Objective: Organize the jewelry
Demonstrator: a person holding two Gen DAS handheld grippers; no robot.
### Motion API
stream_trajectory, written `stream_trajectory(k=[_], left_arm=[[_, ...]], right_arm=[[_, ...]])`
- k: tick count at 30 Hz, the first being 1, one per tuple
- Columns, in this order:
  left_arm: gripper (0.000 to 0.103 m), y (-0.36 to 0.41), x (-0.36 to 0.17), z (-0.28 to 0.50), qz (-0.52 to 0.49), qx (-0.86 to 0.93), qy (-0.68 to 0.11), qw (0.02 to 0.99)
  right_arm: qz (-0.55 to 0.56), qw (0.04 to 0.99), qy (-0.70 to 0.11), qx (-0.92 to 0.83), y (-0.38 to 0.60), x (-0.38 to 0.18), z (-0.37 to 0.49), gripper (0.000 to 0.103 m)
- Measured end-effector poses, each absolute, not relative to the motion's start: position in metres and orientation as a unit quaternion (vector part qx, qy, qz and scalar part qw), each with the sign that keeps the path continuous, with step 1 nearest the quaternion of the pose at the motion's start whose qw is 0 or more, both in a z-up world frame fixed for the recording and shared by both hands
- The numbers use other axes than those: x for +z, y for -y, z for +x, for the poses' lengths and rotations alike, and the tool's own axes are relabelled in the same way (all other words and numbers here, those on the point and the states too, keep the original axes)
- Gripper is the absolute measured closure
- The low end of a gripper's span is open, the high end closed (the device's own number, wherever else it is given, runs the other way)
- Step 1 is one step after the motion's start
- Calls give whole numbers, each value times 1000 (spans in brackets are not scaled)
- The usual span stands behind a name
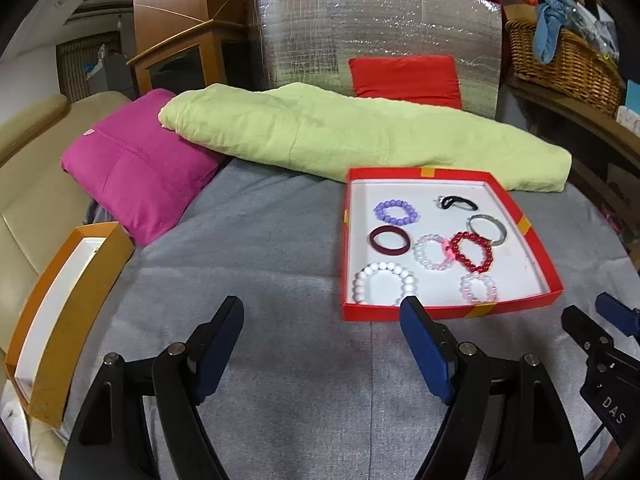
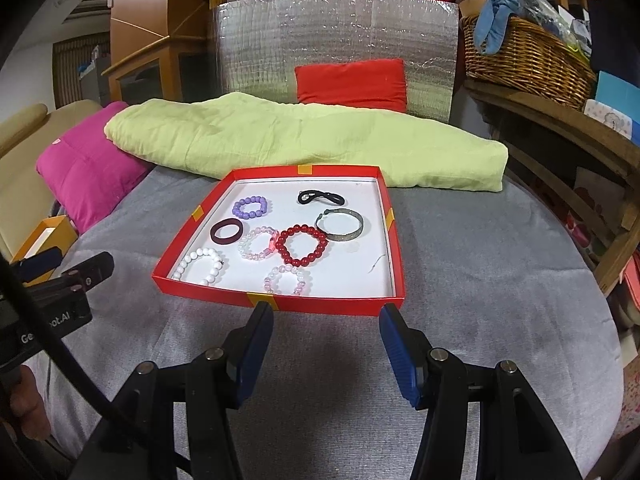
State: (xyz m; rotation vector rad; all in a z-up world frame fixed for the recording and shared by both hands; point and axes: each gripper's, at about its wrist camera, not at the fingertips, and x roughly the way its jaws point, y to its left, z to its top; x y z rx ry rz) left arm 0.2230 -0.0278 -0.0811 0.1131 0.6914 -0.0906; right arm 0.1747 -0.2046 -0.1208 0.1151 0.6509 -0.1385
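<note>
A red tray (image 1: 448,312) (image 2: 320,304) with a white floor lies on the grey cloth and holds several bracelets: purple beads (image 2: 250,207), a dark maroon bangle (image 2: 226,232), white beads (image 2: 201,266), red beads (image 2: 301,245), two pale pink bead bracelets (image 2: 256,244), a silver bangle (image 2: 340,226) and a black band (image 2: 320,197). An orange box (image 1: 64,312) with a white inside sits at the left. My left gripper (image 1: 320,320) is open and empty, left of the tray's near edge. My right gripper (image 2: 326,318) is open and empty at the tray's near edge.
A green folded blanket (image 1: 340,136), a magenta pillow (image 1: 136,168) and a red cushion (image 1: 404,78) lie behind the tray, before a silver foil panel (image 1: 360,32). A wicker basket (image 2: 528,60) stands on a wooden shelf at the right. A beige seat (image 1: 24,184) is at the left.
</note>
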Motion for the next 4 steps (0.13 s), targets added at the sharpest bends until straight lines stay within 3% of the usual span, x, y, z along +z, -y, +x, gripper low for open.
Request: stream_trajectory(k=[4], left_arm=[[22,24,-85,231,57,-44,-337,939]], right_arm=[[70,941,-322,-78,217,-122,178,44]])
